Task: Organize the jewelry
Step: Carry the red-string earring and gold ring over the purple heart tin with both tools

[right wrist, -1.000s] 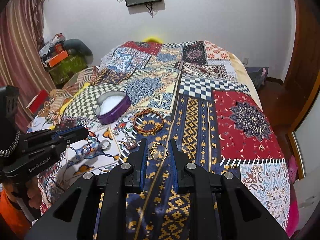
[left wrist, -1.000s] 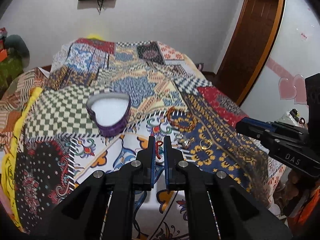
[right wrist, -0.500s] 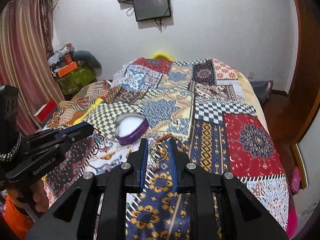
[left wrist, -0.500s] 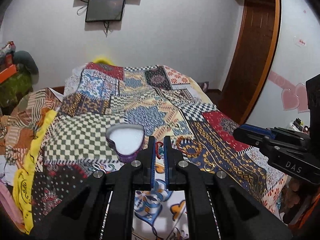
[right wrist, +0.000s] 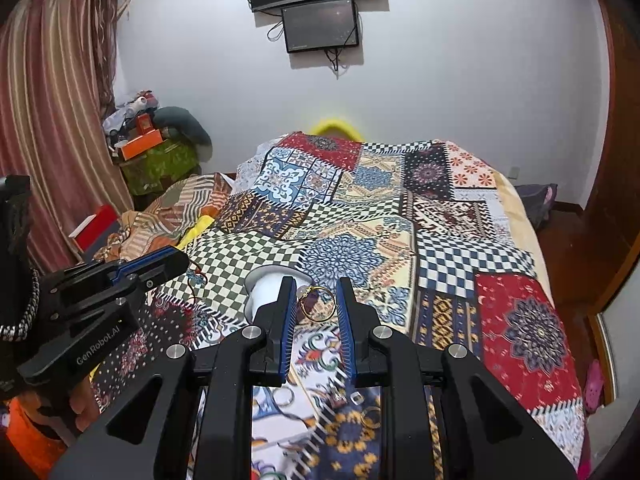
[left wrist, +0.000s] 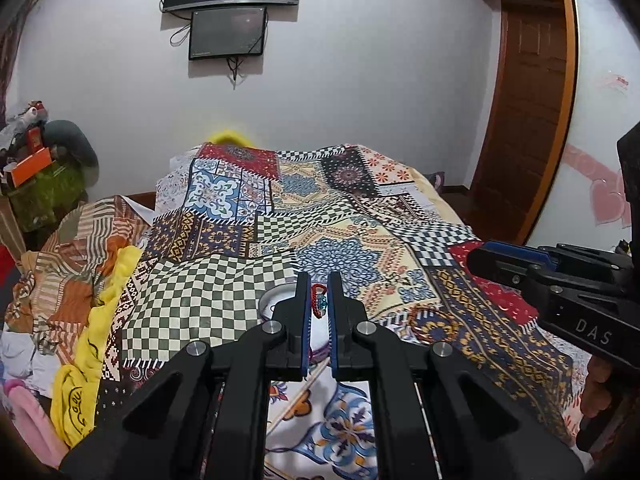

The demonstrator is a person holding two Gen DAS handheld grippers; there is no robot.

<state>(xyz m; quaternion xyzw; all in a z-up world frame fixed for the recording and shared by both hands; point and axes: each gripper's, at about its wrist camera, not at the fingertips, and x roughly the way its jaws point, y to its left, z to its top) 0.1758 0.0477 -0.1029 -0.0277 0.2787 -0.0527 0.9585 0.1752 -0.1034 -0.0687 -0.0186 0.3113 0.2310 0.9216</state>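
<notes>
My left gripper (left wrist: 319,280) is shut on a red beaded bracelet (left wrist: 319,300) and holds it above the heart-shaped purple jewelry box (left wrist: 276,304), which its fingers partly hide. My right gripper (right wrist: 316,286) is shut on a thin gold ring bangle (right wrist: 318,304), just right of the same box (right wrist: 266,286) with its white lining. An orange beaded bracelet (left wrist: 434,322) lies on the patchwork bedspread (left wrist: 352,248). Several small rings (right wrist: 362,404) lie on the cloth below my right gripper. The left gripper also shows in the right wrist view (right wrist: 160,264).
The bed carries a crumpled striped and yellow blanket (left wrist: 100,280) at its left side. A wooden door (left wrist: 528,120) stands at the right. A screen (right wrist: 320,24) hangs on the far wall. Cluttered boxes (right wrist: 148,148) sit by the curtain (right wrist: 52,120).
Both grippers have risen and tilted up, so the wall and screen came into view. Each went on holding its piece, and both now sit at the heart box.
</notes>
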